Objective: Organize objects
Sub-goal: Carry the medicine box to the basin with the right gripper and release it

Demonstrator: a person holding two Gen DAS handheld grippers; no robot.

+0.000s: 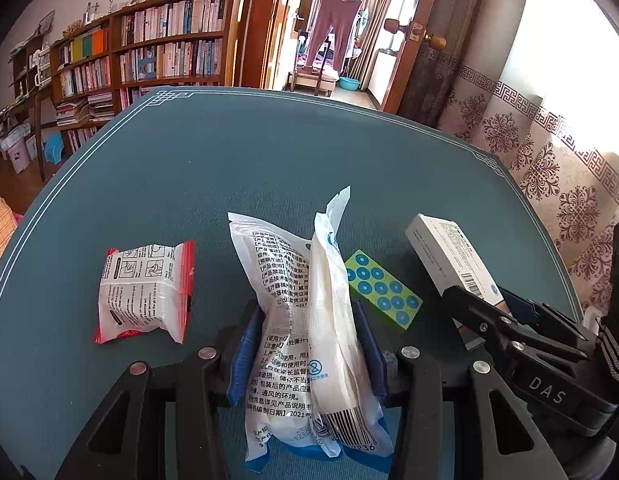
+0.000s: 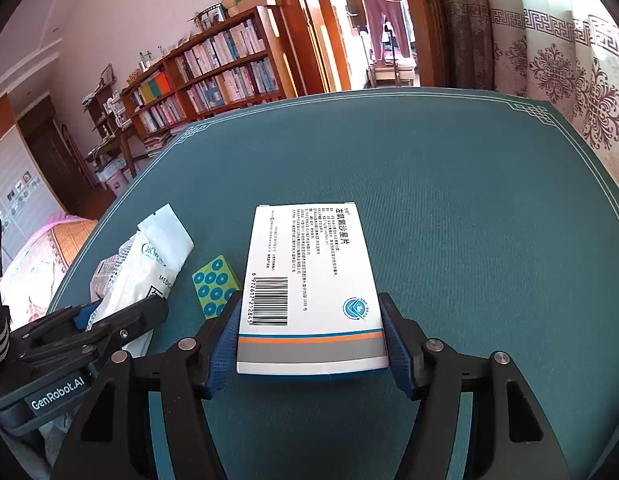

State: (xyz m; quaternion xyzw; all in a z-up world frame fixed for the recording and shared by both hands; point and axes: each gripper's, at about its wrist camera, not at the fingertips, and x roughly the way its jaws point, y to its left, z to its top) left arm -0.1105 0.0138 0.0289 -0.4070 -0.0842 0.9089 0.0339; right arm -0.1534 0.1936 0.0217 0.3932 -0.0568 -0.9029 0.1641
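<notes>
Two grippers, each closed on one thing, above a teal textured mat.

Left view: the left gripper squeezes crinkled white plastic pouches; a red-edged packet and a green dotted card lie flat.
Right view: the right gripper clamps a flat white carton, rectangular, just beside the card.
</notes>
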